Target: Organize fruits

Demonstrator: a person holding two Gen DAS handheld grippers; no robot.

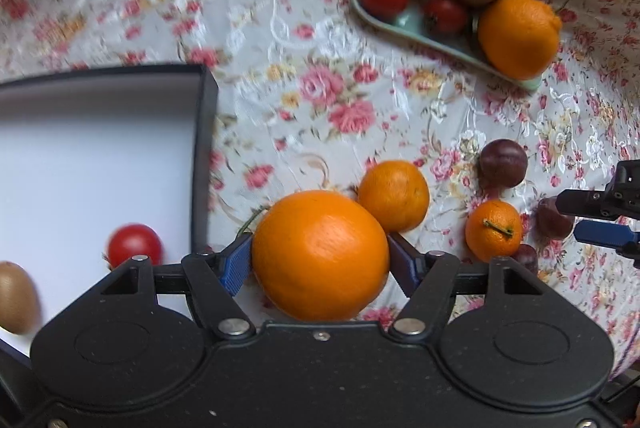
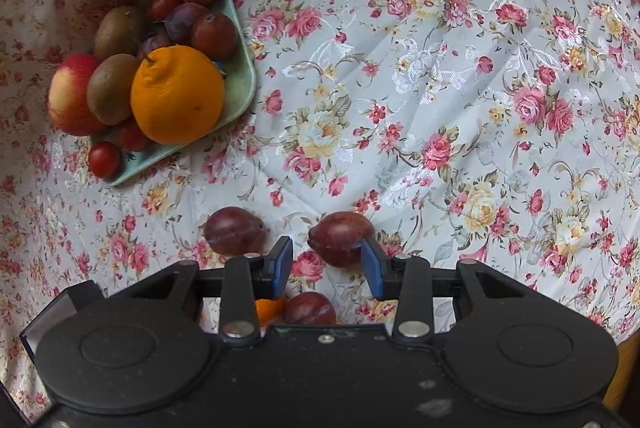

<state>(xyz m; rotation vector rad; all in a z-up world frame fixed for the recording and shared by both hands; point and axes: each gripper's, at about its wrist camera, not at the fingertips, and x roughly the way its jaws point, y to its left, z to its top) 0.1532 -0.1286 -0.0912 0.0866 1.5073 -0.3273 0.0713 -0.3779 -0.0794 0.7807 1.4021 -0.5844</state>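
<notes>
In the left wrist view, the left gripper (image 1: 320, 260) is clenched on a large round orange (image 1: 320, 255), its blue pads pressed to both sides of the fruit, over the flowered tablecloth (image 1: 280, 28). Just left stands a black-walled box with a white floor (image 1: 204, 148); a red cherry tomato (image 1: 135, 245) and a brown kiwi (image 1: 16, 297) lie in its near part. Just behind the held fruit sits a smaller orange (image 1: 394, 195); to the right lie a small stemmed mandarin (image 1: 494, 233) and a dark purple plum (image 1: 503, 162). The right gripper (image 1: 568, 224) enters from the right edge. Far right, a pale green square plate (image 1: 404, 22) carries an apple, kiwis, tomatoes and an orange.

In the right wrist view, the right gripper (image 2: 326, 264) is released, jaws spread, with a reddish-purple plum (image 2: 340, 238) lying on the cloth between the fingertips, close to the right pad. A second purple plum (image 2: 234, 230) lies just outside the left finger, and a third plum (image 2: 310, 308) sits nearer, beside a sliver of orange fruit. The green plate (image 2: 240, 84) of fruit lies far left.
</notes>
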